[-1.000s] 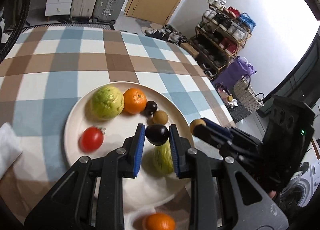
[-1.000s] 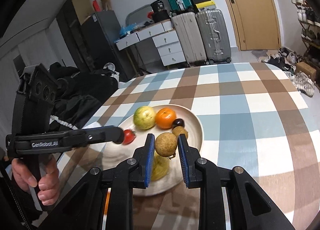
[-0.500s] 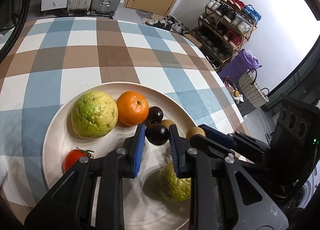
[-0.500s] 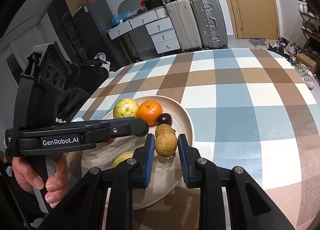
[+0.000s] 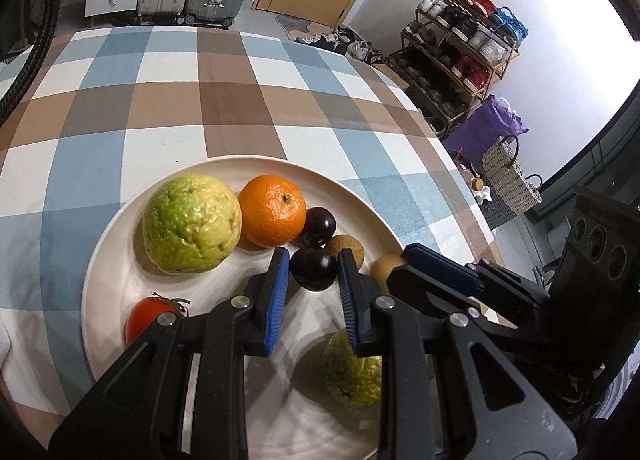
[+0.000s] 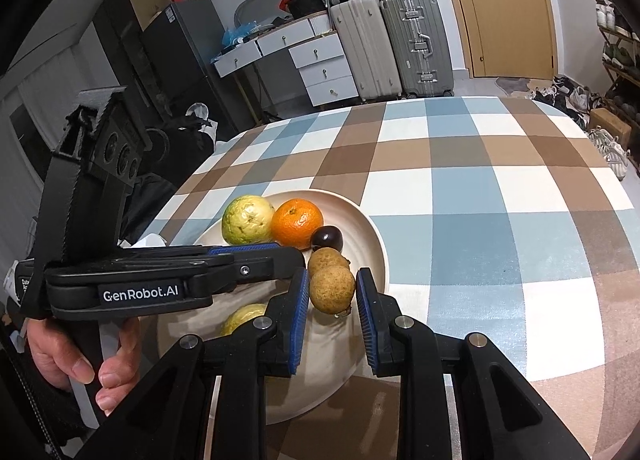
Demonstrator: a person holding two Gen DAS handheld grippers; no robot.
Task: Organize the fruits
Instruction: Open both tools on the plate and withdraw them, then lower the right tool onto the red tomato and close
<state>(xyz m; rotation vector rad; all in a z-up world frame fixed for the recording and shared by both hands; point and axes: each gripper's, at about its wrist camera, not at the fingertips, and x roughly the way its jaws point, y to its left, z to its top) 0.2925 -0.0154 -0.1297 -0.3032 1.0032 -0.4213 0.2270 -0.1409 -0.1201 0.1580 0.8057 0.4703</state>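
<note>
A cream plate (image 5: 116, 272) on the checked tablecloth holds a large green guava (image 5: 192, 223), an orange (image 5: 273, 209), a dark plum (image 5: 318, 220), a brown round fruit (image 5: 345, 247), a tomato (image 5: 146, 318) and a small guava (image 5: 352, 372). My left gripper (image 5: 313, 260) is shut on a second dark plum (image 5: 313, 270), low over the plate's middle. My right gripper (image 6: 332, 280) is shut on a second brown round fruit (image 6: 332, 290), just above the plate (image 6: 380, 260) near its right rim. The two grippers sit side by side, tips close together.
The checked tablecloth (image 6: 460, 179) stretches beyond and to the right of the plate. A hand (image 6: 80, 360) holds the left gripper's handle. Suitcases (image 6: 392, 47), drawers and a door stand behind the table, and a shoe rack (image 5: 460, 43) stands off to the right.
Both grippers have come down and forward over the plate, each still holding its fruit. A loose orange near the table's front edge has dropped out of the left wrist view.
</note>
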